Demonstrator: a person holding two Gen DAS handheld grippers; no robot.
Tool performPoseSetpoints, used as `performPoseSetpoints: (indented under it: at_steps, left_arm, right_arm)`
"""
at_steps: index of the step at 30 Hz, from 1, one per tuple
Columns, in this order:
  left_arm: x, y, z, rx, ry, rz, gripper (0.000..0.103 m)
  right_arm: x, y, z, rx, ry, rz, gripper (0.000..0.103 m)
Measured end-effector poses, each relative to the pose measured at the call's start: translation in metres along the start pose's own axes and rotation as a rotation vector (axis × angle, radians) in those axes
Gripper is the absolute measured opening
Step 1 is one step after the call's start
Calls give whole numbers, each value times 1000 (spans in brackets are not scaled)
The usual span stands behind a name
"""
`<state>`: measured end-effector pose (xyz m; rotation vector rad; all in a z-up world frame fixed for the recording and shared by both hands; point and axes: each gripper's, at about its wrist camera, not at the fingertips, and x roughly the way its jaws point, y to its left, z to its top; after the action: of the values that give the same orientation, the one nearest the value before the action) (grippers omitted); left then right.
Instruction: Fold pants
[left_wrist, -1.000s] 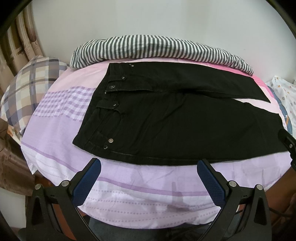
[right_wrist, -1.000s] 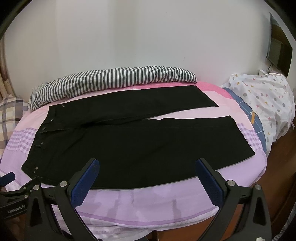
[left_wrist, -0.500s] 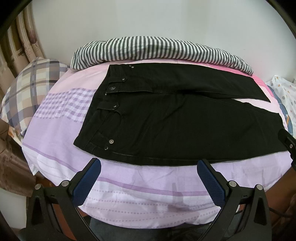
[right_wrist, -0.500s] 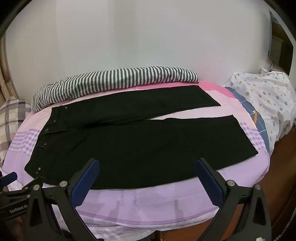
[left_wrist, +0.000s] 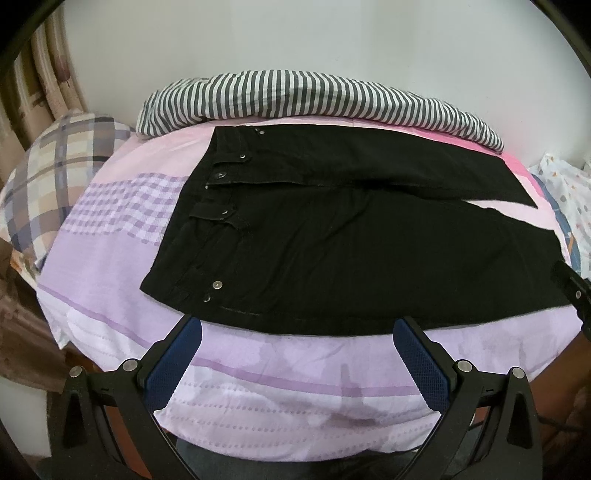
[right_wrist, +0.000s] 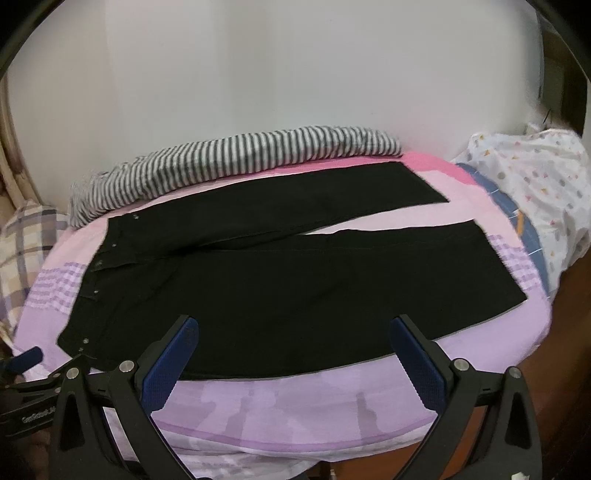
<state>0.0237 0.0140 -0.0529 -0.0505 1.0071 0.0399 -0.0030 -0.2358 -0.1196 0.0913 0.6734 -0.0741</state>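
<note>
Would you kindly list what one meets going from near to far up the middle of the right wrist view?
Purple bedsheet → black pants → striped cloth → white wall.

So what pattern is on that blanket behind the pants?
Grey and white stripes. The blanket shows best in the left wrist view.

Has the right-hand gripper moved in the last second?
Yes. The right gripper has edged forward and left: the black pants and striped blanket sit lower and further right.
</note>
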Motion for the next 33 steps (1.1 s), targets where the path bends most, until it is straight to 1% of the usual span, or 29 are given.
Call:
performPoseSetpoints:
  at_steps: [1,3,4,9,10,11,12,13,14,15,16,18,19,21,22,23,25,26,28,31,33]
  left_arm:
    - [2,3,3,-10,3,-14,103]
    - [6,10,10,-35,8,-31,103]
    - [9,15,15,-45,9,-39,103]
    - [21,45,45,-85,-4,-46,101]
    - [23,53,54,-90,-16,-38,99]
    - [25,59,61,-95,-23,-35,96]
    - [29,68,73,-96,-33,-33,86]
    - [34,75,83,-94,-38,-30,80]
    - [37,80,90,-96,-38,-30,77]
    - [43,89,101,-106,-38,-40,71]
    - [49,97,112,-118,-37,-62,67]
    - [62,114,133,-147,-32,-115,64]
    - [70,122,143,-165,-23,-149,59]
    - [88,137,163,-199,-5,-224,52]
    - [100,147,174,-226,9,-254,44]
    - [112,155,185,-251,25,-280,41]
    - [134,167,201,-282,49,-331,38]
    - [142,170,205,-294,54,-336,38]
    - [164,180,219,-314,75,-395,38]
    - [200,196,234,-383,118,-466,38]
    - [219,207,240,-437,140,-490,38]
  right_arm:
    - [1,-2,1,8,5,20,103]
    - [6,-4,4,22,23,88,103]
    - [9,-5,6,26,29,105,103]
    - [23,-10,19,49,52,142,103]
    - [26,-13,23,58,60,152,103]
    - [31,-15,26,70,66,158,103]
    - [35,-17,29,80,73,163,103]
    - [41,-17,32,88,82,168,103]
    - [46,-17,36,95,91,171,103]
    - [51,-18,39,102,97,171,103]
    - [58,-17,43,107,105,172,103]
    - [71,-13,50,108,123,174,103]
    - [76,-11,53,109,128,174,103]
    - [86,-5,60,107,136,177,103]
    - [91,-3,64,106,138,178,103]
    - [98,0,69,107,140,185,103]
    - [108,5,77,106,145,189,103]
    - [114,8,81,105,151,186,103]
    - [126,13,88,100,161,185,103]
    - [144,22,97,91,177,175,103]
    - [155,28,101,85,184,175,103]
